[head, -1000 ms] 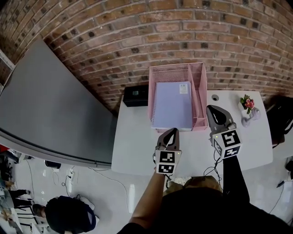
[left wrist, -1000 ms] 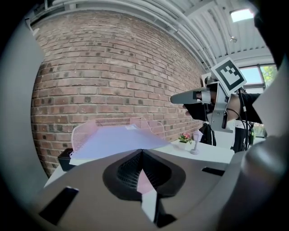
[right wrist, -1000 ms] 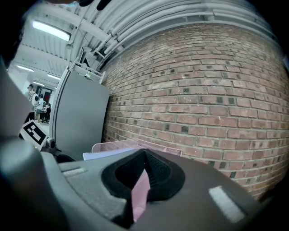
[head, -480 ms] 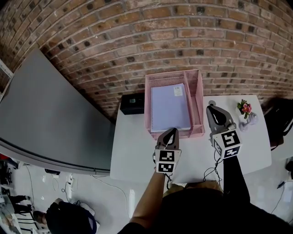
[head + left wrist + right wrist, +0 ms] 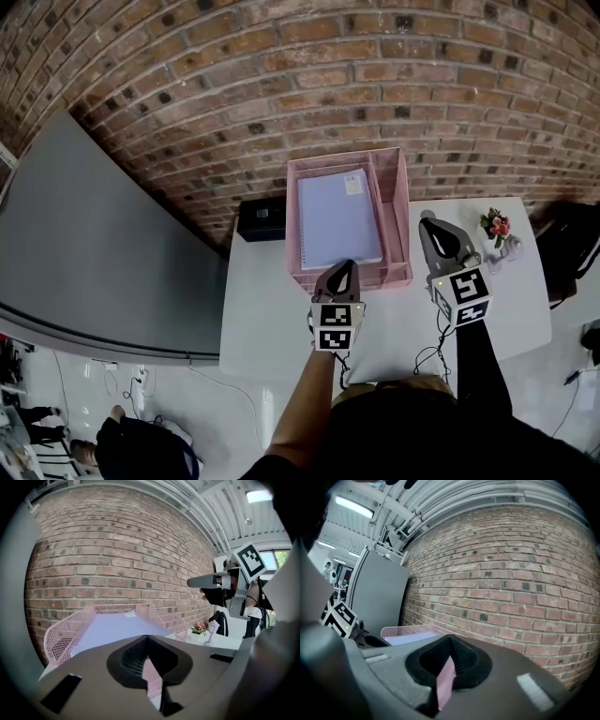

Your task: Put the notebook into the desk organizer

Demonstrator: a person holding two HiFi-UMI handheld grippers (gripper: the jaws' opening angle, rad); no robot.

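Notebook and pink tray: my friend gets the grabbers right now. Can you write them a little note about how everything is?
Left tool: shut, empty, near the front edge of the desk organizer.
Right tool: shut, empty, just right of the organizer.
Notebook: lying flat in the organizer's wide compartment, which stands on the white table.
Done: the notebook is in.
Left: nothing, it seems; probably just pull both tools back.

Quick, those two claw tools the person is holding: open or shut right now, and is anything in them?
Left gripper: closed, jaws together, holding nothing.
Right gripper: closed, jaws together, holding nothing.
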